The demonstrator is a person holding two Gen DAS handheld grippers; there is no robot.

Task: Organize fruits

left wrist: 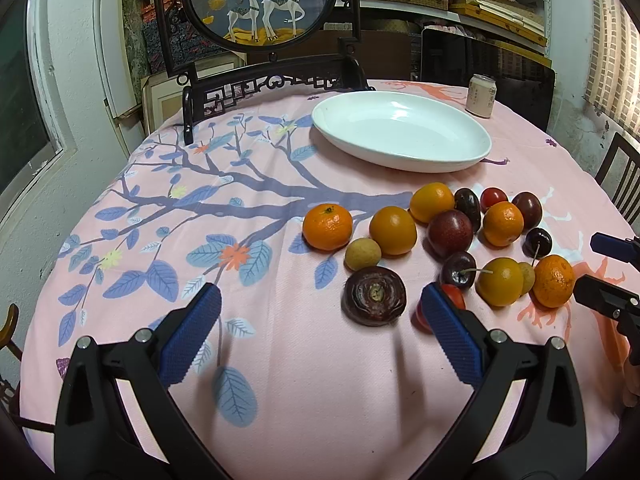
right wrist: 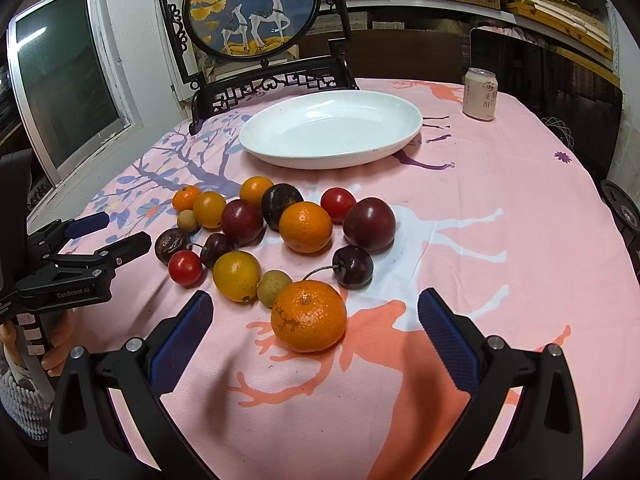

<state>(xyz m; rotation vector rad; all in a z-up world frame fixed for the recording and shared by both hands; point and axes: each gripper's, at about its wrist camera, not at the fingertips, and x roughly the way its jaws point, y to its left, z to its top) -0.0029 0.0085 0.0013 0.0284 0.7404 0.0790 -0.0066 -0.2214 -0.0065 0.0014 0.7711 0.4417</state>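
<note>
Several fruits lie in a cluster on the pink tablecloth: oranges, dark plums, cherries, red tomatoes and small longans. A white oval plate (left wrist: 400, 136) (right wrist: 332, 130) stands empty behind them. My left gripper (left wrist: 320, 308) is open and empty, just short of a wrinkled dark passion fruit (left wrist: 374, 296); its right finger hides part of a red tomato (left wrist: 454, 295). My right gripper (right wrist: 314, 316) is open, with a mandarin (right wrist: 308, 316) lying between its fingertips, not touched. The left gripper also shows in the right wrist view (right wrist: 116, 236), and the right gripper's fingers (left wrist: 608, 296) show in the left wrist view.
A pink drink can (left wrist: 481, 95) (right wrist: 480, 94) stands at the table's far right. A dark wooden stand with a round deer picture (left wrist: 260, 0) (right wrist: 252, 8) rises behind the plate. A dark chair back (left wrist: 618, 168) is at the right edge.
</note>
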